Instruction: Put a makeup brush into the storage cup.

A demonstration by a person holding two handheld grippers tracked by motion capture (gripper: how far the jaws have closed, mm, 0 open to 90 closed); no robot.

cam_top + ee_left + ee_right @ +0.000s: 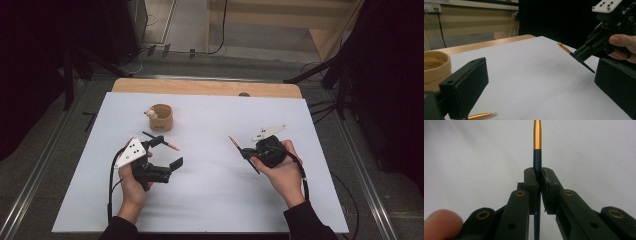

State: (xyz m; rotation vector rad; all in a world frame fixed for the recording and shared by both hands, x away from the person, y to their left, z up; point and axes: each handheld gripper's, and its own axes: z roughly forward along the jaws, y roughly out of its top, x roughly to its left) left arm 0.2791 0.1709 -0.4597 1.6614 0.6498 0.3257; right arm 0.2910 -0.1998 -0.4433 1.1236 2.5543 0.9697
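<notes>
Now R gripper [245,151] clamps pen [537,155], L gripper [167,152] jaws apart

Pen [537,150] in right gripper [537,173]: dark blue-black barrel, gold end section; second pen [161,140] on the sheet: dark barrel, coppery-gold tip; both grippers black, the right one with brass-coloured rivets; left gripper [169,152] carries a white three-cornered plate with dark dots; right one a pale grey-white plate, likewise dotted; cup [161,117] tan, plain, with a small cream figure at its rim; table cover [210,195] plain white, no pattern; table edge [200,87] light wood; sleeves [310,225] black.
</notes>
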